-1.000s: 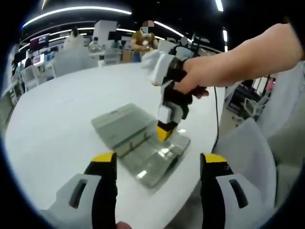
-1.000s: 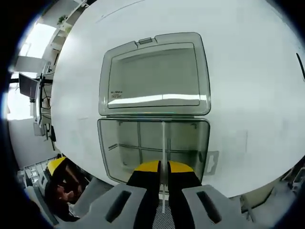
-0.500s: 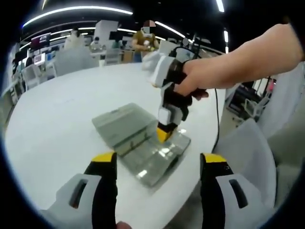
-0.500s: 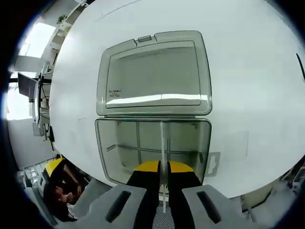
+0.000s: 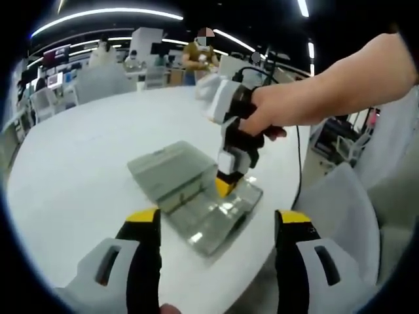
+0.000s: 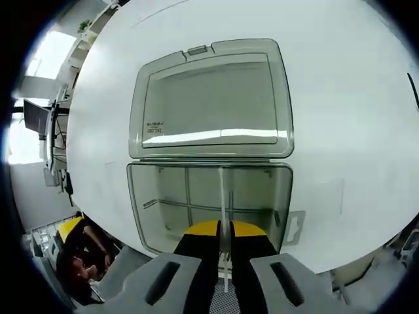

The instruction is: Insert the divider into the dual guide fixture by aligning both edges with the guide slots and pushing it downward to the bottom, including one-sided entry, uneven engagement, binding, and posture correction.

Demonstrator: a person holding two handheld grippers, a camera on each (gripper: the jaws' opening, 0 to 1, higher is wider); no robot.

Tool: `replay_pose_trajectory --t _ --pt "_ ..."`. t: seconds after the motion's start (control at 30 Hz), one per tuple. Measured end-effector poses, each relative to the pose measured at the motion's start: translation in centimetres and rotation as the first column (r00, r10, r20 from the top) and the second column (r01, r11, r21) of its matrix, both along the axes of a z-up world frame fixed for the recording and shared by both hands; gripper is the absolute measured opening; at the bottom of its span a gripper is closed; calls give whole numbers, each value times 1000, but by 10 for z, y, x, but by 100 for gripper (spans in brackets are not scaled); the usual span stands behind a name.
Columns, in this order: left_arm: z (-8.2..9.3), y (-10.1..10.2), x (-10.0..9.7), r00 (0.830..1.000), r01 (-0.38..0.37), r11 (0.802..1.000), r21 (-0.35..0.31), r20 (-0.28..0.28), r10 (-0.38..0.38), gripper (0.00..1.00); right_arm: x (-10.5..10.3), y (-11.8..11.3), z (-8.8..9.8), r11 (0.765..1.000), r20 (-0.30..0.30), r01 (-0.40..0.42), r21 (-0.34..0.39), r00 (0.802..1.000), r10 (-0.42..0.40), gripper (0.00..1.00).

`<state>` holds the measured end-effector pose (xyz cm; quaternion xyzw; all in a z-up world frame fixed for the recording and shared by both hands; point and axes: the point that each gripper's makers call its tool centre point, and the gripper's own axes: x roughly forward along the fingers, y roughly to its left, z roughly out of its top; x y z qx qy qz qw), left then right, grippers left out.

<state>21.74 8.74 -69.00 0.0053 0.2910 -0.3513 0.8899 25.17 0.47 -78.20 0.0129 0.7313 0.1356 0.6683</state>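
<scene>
At centre frame in the right gripper view, our right gripper (image 6: 224, 229) pinches the divider (image 6: 223, 196), a thin clear strip that runs up from between the yellow tips into the box (image 6: 147, 203). Its fingers are nearly together, holding that strip. The box sits open on the white bench (image 6: 347, 98), its lid (image 6: 209, 98) laid flat toward the upper frame, with a cross partition already inside.

In the left gripper view, the right gripper (image 5: 226, 185) stands over the box (image 5: 196, 196) near the frame's middle, gripped by a hand (image 5: 275, 111). Our left gripper (image 5: 216, 229) waits at the lower frame with fingers wide and nothing between them, well apart from the box.

We judge the main risk to be one-sided entry: if the strip tilts, one edge catches its slot while the other rides outside, and pushing down would then bind or bend it. The box is unheld, so it could also slide.
</scene>
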Motion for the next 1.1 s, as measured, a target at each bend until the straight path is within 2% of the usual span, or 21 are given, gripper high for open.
replay_pose_trajectory --t 0.37,0.8,1.1 --pt "0 0 1 1000 0 1000 1 -1 0 68 7 -1 -7 1000 -2 -2 -13 1000 2 0" --pt "0 0 2 1000 -5 1000 0 -1 5 68 0 -1 -4 998 30 -41 -48 999 42 0" --pt "1 0 2 1000 -8 1000 -2 -1 8 67 5 -1 -10 996 39 -61 -66 997 63 0"
